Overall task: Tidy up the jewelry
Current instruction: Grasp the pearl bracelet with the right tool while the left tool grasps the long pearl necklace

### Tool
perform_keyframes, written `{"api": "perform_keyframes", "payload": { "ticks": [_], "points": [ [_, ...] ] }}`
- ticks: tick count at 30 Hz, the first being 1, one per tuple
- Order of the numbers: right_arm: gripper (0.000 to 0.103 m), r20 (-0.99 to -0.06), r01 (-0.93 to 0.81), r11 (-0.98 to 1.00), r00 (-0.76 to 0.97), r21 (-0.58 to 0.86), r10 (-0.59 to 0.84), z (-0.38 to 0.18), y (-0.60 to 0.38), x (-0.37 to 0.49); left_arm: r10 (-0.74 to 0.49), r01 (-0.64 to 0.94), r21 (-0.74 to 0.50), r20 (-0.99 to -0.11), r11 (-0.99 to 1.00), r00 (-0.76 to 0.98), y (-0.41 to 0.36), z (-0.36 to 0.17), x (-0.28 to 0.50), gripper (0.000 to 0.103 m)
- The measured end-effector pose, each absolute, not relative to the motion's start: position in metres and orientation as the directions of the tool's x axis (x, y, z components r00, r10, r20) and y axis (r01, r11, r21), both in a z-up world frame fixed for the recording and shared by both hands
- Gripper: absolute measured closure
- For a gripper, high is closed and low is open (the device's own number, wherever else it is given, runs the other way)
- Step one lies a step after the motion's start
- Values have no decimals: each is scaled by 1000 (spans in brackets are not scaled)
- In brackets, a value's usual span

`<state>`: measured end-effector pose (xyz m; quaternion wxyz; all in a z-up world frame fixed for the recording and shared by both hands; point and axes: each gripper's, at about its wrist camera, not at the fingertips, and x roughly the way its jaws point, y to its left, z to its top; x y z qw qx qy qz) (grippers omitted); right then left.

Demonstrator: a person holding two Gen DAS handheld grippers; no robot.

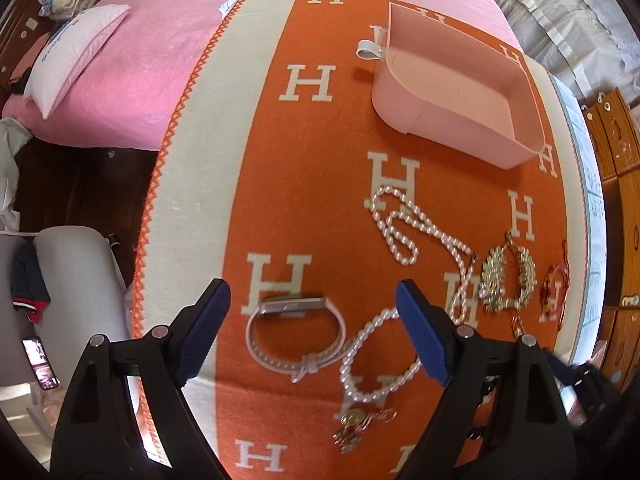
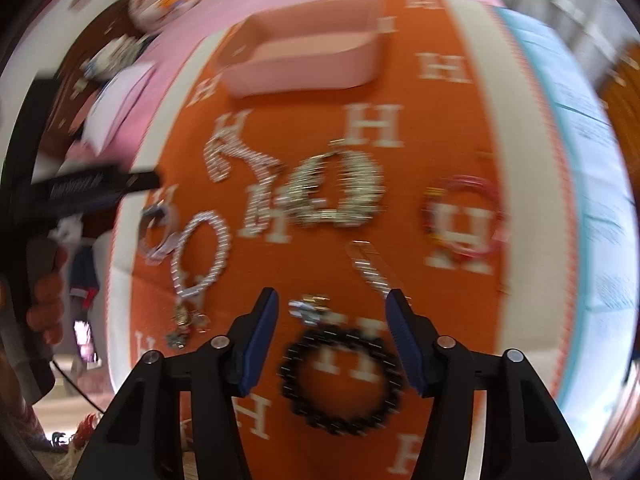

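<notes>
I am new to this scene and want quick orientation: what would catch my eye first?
First, the orange blanket with large white H letters, spread over a pink bed. At its far end stands an empty pink box. Nearer lie the jewelry pieces: pearl necklace, watch, and a black bead bracelet just ahead of the open right tool.

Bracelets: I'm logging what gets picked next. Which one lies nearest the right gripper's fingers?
The black beaded bracelet, lying just below the open right gripper; the pearl bracelet and red bangles lie farther off.
</notes>
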<state>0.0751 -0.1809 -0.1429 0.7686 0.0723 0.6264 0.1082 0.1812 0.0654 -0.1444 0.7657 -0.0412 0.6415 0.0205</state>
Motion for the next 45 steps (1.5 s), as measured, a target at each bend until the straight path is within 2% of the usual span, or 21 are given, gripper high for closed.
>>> {"api": "perform_keyframes", "payload": {
  "ticks": [5,9,11,17,19,21,24,30,37,45],
  "points": [
    [48,-938,-211,938,159,273,309,-157,-127,92,-14,-112,-34,-984,993,178,69,-149,186,22],
    [63,-936,-282,916,126,285,330,-169,-93,105,-12,-151,-40,-984,988,178,82,-150,184,22],
    [66,-939,-309,909,110,280,327,-177,-80,110,-11,-171,-42,-984,984,178,88,-150,181,22],
    [68,-948,-419,889,163,185,274,-181,-43,111,-10,-205,-51,-981,977,193,100,-146,173,22],
    [77,-950,-457,880,199,129,242,-182,-30,110,-15,-209,-57,-980,976,198,101,-145,172,22],
    [93,-950,-484,872,236,69,206,-183,-19,108,-18,-204,-60,-979,977,202,100,-143,171,22],
    [95,-946,-479,874,241,78,217,-183,-17,109,-33,-172,-69,-979,983,204,93,-141,172,22],
    [96,-915,-397,891,232,219,329,-167,-59,107,-44,41,-36,-975,999,219,48,-142,180,22],
    [96,-895,-326,903,251,281,369,-143,-105,95,56,404,172,-958,899,283,-17,-155,186,22],
    [96,-886,-244,912,253,330,388,-135,-151,92,118,635,319,-933,703,339,-52,-167,191,22]
  ]
}}
